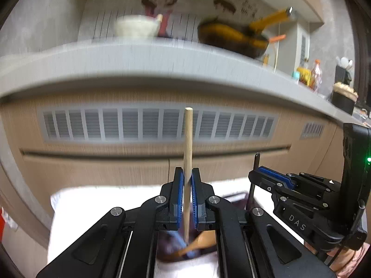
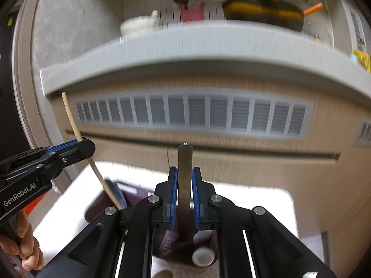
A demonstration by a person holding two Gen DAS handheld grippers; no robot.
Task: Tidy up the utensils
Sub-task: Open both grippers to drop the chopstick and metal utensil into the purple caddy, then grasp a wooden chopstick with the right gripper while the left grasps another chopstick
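My left gripper (image 1: pixel 187 176) is shut on a pale wooden chopstick (image 1: pixel 188 139) that stands upright between its blue pads. It also shows at the left of the right wrist view (image 2: pixel 78 143), chopstick (image 2: pixel 69 113) slanting through it. My right gripper (image 2: pixel 184 176) is shut on a flat metal utensil handle (image 2: pixel 185 162), held upright; it shows at the right of the left wrist view (image 1: pixel 257 173). Below both lies a dark purple tray (image 2: pixel 129 192) on a white cloth (image 1: pixel 111 199), holding a wooden spoon (image 1: pixel 197 243), a blue-handled utensil (image 1: pixel 174 237) and white spoons (image 2: pixel 203 257).
A grey counter edge (image 1: pixel 139 69) runs above wooden cabinet fronts with a vent grille (image 1: pixel 157 125). On the counter stand a white bowl (image 1: pixel 136 26), a dark pan with a yellow handle (image 1: pixel 234 39), bottles (image 1: pixel 310 74) and a black pot (image 1: pixel 344 97).
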